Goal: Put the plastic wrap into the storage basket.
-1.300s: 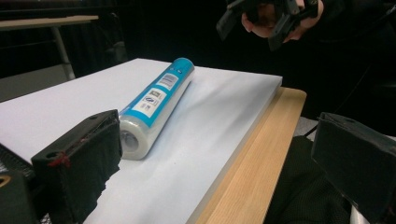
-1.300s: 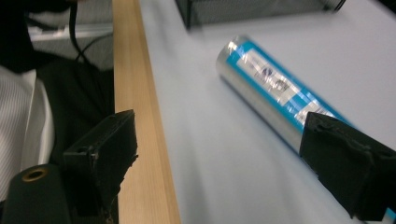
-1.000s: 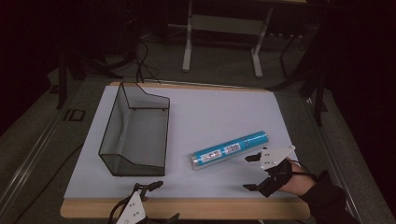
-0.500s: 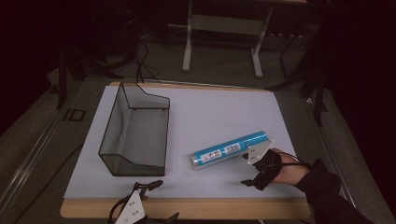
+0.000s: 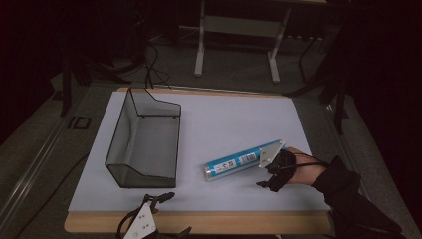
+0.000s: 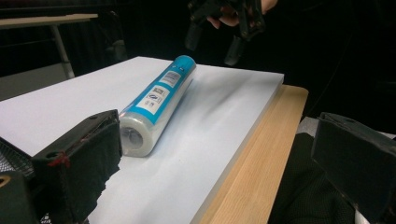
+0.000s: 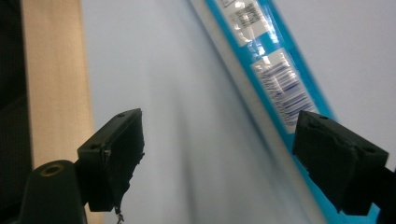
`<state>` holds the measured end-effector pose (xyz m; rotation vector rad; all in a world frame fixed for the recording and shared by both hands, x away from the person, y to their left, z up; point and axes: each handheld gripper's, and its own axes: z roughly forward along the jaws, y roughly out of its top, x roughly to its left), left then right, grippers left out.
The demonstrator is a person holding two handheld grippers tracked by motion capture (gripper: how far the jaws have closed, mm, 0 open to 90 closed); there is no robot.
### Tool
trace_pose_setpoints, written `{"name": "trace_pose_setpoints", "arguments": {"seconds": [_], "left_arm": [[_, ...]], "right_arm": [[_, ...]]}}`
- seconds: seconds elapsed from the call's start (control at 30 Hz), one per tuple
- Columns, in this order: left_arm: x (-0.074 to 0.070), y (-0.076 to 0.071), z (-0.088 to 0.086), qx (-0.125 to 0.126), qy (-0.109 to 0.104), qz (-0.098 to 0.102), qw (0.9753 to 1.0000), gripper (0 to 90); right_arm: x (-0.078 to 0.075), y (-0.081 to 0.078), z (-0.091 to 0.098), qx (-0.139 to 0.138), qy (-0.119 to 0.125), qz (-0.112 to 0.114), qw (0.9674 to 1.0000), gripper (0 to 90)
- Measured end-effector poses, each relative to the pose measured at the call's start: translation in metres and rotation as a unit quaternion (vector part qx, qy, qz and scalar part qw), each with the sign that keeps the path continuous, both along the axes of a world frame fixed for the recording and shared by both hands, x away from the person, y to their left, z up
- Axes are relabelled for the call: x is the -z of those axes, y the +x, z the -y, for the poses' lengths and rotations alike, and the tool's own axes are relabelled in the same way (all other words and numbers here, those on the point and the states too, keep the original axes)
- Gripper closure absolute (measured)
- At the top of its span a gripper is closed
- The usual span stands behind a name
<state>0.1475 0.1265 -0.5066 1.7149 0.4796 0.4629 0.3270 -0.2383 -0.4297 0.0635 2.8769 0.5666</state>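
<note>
The right gripper (image 5: 271, 174) hovers low over the white board (image 5: 224, 119), its jaws apart and just now closing a little, with nothing between them. The blue tube (image 5: 234, 165) lies just beside its far jaw. The hand (image 5: 303, 172) reaches in from the right edge, the wrist level.

Blue labelled roll (image 5: 238, 164) lying flat, white mat.
</note>
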Motion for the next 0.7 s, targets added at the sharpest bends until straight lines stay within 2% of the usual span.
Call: {"name": "trace_pose_setpoints", "arguments": {"seconds": [0.17, 0.2, 0.33, 0.43, 0.6, 0.7], "left_arm": [[0.0, 0.0, 0.0, 0.001, 0.001, 0.001, 1.0, 2.4], [0.0, 0.001, 0.0, 0.001, 0.001, 0.001, 1.0, 2.4], [0.0, 0.001, 0.0, 0.001, 0.001, 0.001, 1.0, 2.4], [0.0, 0.002, 0.0, 0.001, 0.003, -0.001, 1.0, 2.4], [0.001, 0.001, 0.0, -0.001, 0.005, -0.002, 1.0, 2.4], [0.001, 0.0, -0.001, -0.005, 0.003, -0.002, 1.0, 2.4]], "right_arm": [[-0.007, 0.013, -0.007, -0.008, -0.029, 0.023, 0.9993, 16.6], [-0.007, 0.016, -0.008, -0.007, -0.035, 0.017, 0.9992, 16.6], [-0.005, 0.028, -0.014, -0.001, -0.048, 0.023, 0.9986, 16.6], [-0.004, 0.034, -0.017, 0.001, -0.058, 0.019, 0.9981, 16.6], [-0.001, 0.046, -0.027, -0.011, -0.077, 0.035, 0.9964, 16.6], [0.004, 0.051, -0.034, -0.016, -0.088, 0.034, 0.9954, 16.6]]}}
